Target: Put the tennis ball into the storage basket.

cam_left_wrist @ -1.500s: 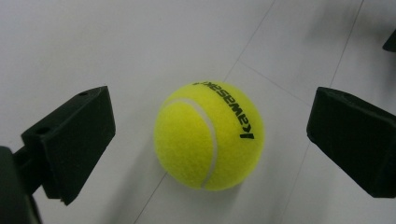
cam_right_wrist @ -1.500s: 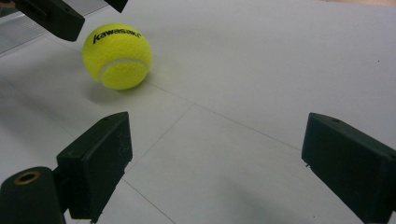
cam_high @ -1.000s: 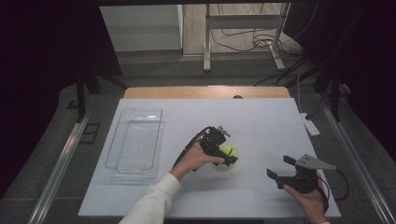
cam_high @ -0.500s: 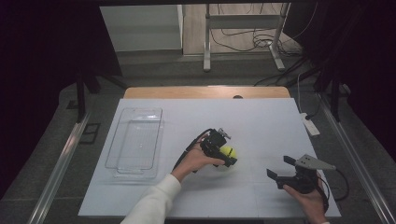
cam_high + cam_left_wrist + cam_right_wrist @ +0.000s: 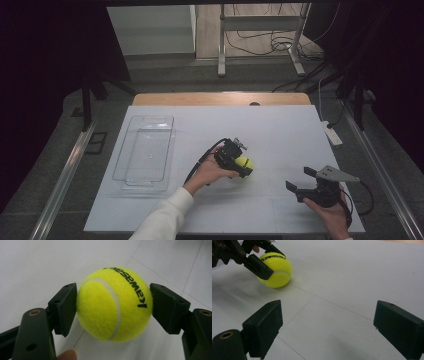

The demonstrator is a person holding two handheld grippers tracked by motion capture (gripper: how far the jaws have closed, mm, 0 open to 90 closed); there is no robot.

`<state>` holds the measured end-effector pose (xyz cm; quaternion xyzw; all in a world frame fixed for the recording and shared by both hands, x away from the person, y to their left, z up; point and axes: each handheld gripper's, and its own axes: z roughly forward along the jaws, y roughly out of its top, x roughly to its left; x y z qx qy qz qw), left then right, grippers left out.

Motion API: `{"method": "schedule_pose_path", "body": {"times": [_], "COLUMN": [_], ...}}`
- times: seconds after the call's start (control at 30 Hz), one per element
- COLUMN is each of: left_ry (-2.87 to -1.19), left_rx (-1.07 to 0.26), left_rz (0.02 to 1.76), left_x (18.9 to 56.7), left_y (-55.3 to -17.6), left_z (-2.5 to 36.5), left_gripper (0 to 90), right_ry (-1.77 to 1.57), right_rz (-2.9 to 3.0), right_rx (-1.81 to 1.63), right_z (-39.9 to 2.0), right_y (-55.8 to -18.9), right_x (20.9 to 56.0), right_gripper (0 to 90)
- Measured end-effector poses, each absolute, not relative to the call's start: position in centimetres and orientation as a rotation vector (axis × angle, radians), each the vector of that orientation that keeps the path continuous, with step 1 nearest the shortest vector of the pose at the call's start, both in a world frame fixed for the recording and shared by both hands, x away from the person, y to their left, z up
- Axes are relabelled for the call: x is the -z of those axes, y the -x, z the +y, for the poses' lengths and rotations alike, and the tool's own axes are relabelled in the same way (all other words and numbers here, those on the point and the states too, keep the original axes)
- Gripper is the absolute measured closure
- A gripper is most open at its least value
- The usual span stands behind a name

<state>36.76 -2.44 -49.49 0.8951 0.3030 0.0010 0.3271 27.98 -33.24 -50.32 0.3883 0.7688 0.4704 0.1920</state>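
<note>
Left fingers (image 5: 243,169) hide the tennis ball's (image 5: 244,163) sides.

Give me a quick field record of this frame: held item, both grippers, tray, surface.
held item: tennis ball, yellow, black lettering, resting on the table
left gripper: jaws have just been closing, pads now press the ball on both sides
right gripper: open, nothing between its jaws, apart from the ball at the near right of the table
tray: clear plastic, empty, at the table's left, away from the ball
surface: white table
</note>
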Motion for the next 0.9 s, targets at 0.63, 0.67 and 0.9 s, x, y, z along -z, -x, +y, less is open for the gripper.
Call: {"method": "schedule_pose_path", "body": {"times": [0.63,0.67,0.9], "left_ry": [-2.298,-2.298,-2.286], "left_rx": [-0.024,-0.027,-0.043], "left_rz": [0.782,0.78,0.776], "left_x": [48.1,48.0,47.4], "left_y": [-36.5,-36.5,-36.4], "left_z": [-1.3,-1.2,-0.8], "left_gripper": [27.1,27.1,27.1], "right_ry": [-1.093,-1.093,-1.095], "right_rz": [2.154,2.153,2.152], "right_rx": [-1.321,-1.322,-1.322], "right_z": [-33.3,-33.3,-33.3], "right_y": [-28.0,-28.0,-28.0], "right_x": [50.3,50.3,50.3], "right_gripper": [8.9,8.9,8.9]}}
